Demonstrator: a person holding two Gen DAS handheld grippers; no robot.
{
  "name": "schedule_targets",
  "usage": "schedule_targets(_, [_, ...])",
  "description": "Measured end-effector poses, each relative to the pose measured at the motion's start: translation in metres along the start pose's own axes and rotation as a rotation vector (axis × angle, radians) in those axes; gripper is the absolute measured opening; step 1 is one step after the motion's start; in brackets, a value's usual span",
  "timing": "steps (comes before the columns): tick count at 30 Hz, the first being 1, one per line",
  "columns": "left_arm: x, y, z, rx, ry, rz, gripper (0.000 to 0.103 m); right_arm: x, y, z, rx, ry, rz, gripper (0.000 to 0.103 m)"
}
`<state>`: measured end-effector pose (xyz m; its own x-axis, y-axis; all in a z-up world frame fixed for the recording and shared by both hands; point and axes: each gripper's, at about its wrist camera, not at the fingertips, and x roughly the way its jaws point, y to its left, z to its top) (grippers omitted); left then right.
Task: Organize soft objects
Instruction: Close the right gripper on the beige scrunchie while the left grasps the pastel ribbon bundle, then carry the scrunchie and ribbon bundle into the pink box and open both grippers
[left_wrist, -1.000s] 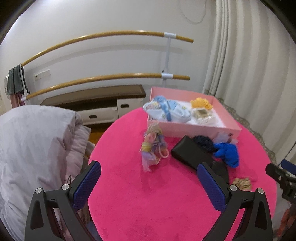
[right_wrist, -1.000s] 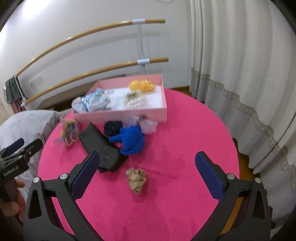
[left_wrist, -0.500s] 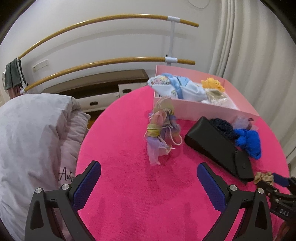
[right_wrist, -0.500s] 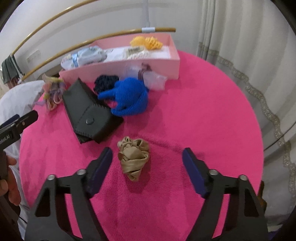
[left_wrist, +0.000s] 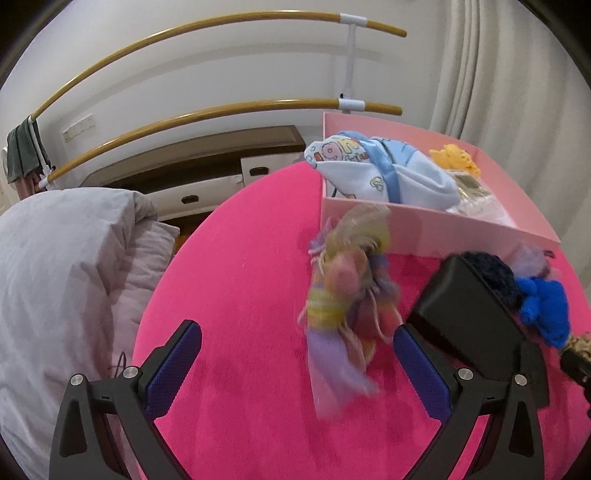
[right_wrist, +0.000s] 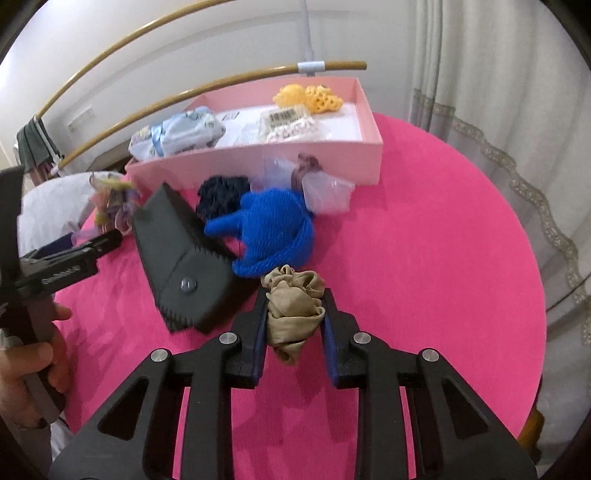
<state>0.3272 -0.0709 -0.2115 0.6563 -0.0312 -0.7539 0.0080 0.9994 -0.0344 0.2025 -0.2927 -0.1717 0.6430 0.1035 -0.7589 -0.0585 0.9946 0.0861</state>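
Note:
My right gripper (right_wrist: 293, 314) is shut on a beige scrunchie (right_wrist: 293, 310) on the pink round table (right_wrist: 424, 258). My left gripper (left_wrist: 295, 354) is open, just short of a pastel bundle of hair ties (left_wrist: 343, 306), which also shows in the right wrist view (right_wrist: 110, 210). A pink box (right_wrist: 258, 162) at the back holds a light blue cloth (right_wrist: 177, 133), a white packet (right_wrist: 291, 123) and yellow knit pieces (right_wrist: 306, 96). A blue knit item (right_wrist: 273, 232), a dark navy scrunchie (right_wrist: 219, 194) and a clear bag with a mauve scrunchie (right_wrist: 317, 181) lie before the box.
A black pouch (right_wrist: 181, 266) lies left of the beige scrunchie, seen also in the left wrist view (left_wrist: 469, 317). A grey quilt (left_wrist: 55, 277) is off the table's left edge. Curtains (right_wrist: 498, 92) hang to the right. Wooden rails (left_wrist: 184, 118) run along the wall.
My right gripper has moved down and forward and closed on the beige scrunchie. My left gripper has moved closer to the pastel bundle and stayed open.

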Motion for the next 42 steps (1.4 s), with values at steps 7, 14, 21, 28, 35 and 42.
schedule_targets(7, [0.032,0.001,0.023,-0.003,0.029,-0.072,0.058,0.002,0.001,0.016,-0.003,-0.021,0.010,0.023])
schedule_targets(14, [0.037,0.001,0.026,0.020,0.025,-0.141,0.024,0.000,0.000,0.020,-0.001,-0.031,0.016,0.023])
schedule_targets(21, [0.021,0.001,0.018,0.051,0.000,-0.128,0.023,-0.014,0.003,0.021,-0.007,-0.059,0.024,0.023])
schedule_targets(28, [-0.014,0.009,0.003,0.064,-0.028,-0.135,0.023,-0.030,0.006,0.024,-0.014,-0.091,0.028,0.023])
schedule_targets(35, [-0.050,0.008,-0.001,0.067,-0.062,-0.157,0.023,-0.043,0.009,0.028,-0.023,-0.116,0.031,0.023])
schedule_targets(42, [-0.073,0.007,0.004,0.074,-0.091,-0.160,0.023,-0.052,0.011,0.037,-0.041,-0.143,0.036,0.023])
